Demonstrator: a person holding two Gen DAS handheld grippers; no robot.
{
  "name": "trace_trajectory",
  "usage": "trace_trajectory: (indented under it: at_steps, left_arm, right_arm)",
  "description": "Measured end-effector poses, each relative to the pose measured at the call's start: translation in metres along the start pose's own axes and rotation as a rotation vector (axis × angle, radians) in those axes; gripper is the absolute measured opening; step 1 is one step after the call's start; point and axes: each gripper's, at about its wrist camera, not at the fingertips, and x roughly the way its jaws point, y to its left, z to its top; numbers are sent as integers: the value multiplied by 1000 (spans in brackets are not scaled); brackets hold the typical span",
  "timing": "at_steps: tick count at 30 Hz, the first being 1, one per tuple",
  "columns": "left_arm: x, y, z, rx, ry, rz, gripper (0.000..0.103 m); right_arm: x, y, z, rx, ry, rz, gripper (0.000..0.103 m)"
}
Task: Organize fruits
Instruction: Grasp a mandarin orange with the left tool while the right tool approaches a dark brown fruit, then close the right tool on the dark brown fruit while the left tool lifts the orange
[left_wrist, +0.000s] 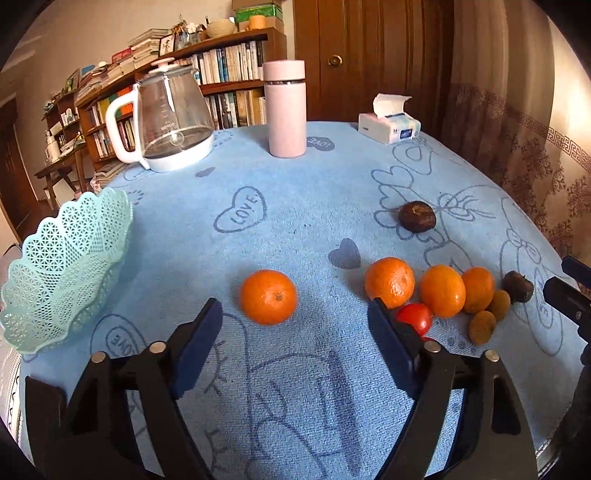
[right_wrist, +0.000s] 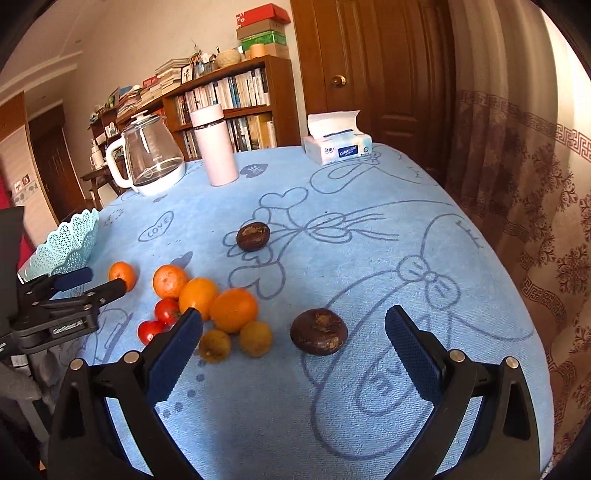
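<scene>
A lone orange (left_wrist: 268, 296) lies on the blue tablecloth just ahead of my open left gripper (left_wrist: 295, 310), nothing between its fingers. Right of it sits a cluster of three oranges (left_wrist: 442, 291), a tomato (left_wrist: 414, 318) and two small yellow-brown fruits (left_wrist: 482, 326). A mint lattice basket (left_wrist: 66, 273) stands at the left edge. My right gripper (right_wrist: 293, 317) is open, with a dark brown fruit (right_wrist: 318, 331) on the cloth between its fingertips, untouched. A second dark fruit (right_wrist: 253, 236) lies farther back. The left gripper (right_wrist: 104, 280) shows at the left near the lone orange (right_wrist: 122, 275).
A glass kettle (left_wrist: 173, 118), a pink flask (left_wrist: 286, 110) and a tissue box (left_wrist: 389, 125) stand along the table's far side. Bookshelves and a wooden door are behind. A curtain hangs past the right edge. The table drops off just behind the basket (right_wrist: 70, 247).
</scene>
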Motion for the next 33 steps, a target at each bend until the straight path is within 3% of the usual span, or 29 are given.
trace_trajectory:
  at_steps: [13, 21, 30, 33]
  left_arm:
    - [38, 21, 9, -86, 87, -22, 41]
    - [36, 25, 7, -111, 63, -47, 40]
    - [18, 20, 9, -96, -17, -16, 40]
    - [17, 20, 9, -97, -22, -14, 40]
  right_arm:
    - [6, -19, 2, 51, 40, 4, 93]
    - [17, -33, 1, 79, 97, -5, 69]
    - [38, -19, -4, 30, 182, -20, 53]
    - [42, -17, -2, 29, 189, -9, 52]
